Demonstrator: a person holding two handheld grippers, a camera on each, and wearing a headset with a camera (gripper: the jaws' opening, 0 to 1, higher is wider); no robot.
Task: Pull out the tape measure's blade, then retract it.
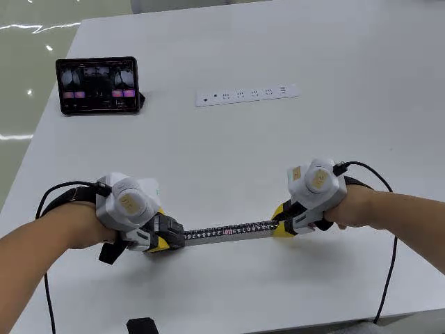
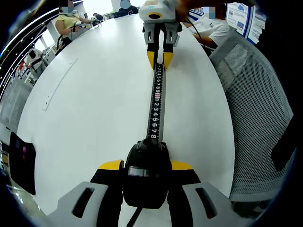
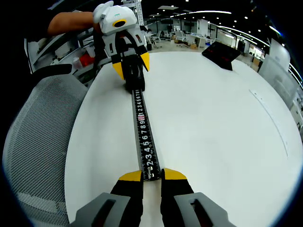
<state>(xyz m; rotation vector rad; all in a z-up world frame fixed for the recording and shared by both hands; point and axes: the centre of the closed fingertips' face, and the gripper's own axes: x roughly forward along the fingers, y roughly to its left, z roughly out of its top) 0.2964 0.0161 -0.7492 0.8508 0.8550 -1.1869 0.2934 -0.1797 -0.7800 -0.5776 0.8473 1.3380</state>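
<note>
A black tape measure case (image 1: 169, 234) (image 2: 147, 170) (image 3: 134, 74) sits near the front of the white table (image 1: 229, 146), and my left gripper (image 1: 161, 241) (image 2: 144, 166) is shut on it. Its blade (image 1: 228, 231) (image 2: 156, 101) (image 3: 143, 135), black with white numbers, stretches flat across the table to the right. My right gripper (image 1: 281, 228) (image 3: 151, 176) is shut on the blade's end, its yellow-tipped fingers (image 3: 131, 177) pinching the tip. In each gripper view the other gripper faces back along the blade (image 2: 159, 56) (image 3: 130, 64).
A tablet (image 1: 98, 85) stands at the back left and a white power strip (image 1: 247, 94) lies across the middle back. Cables trail from both hands. A mesh chair (image 2: 258, 123) (image 3: 40, 142) stands beside the table's front edge.
</note>
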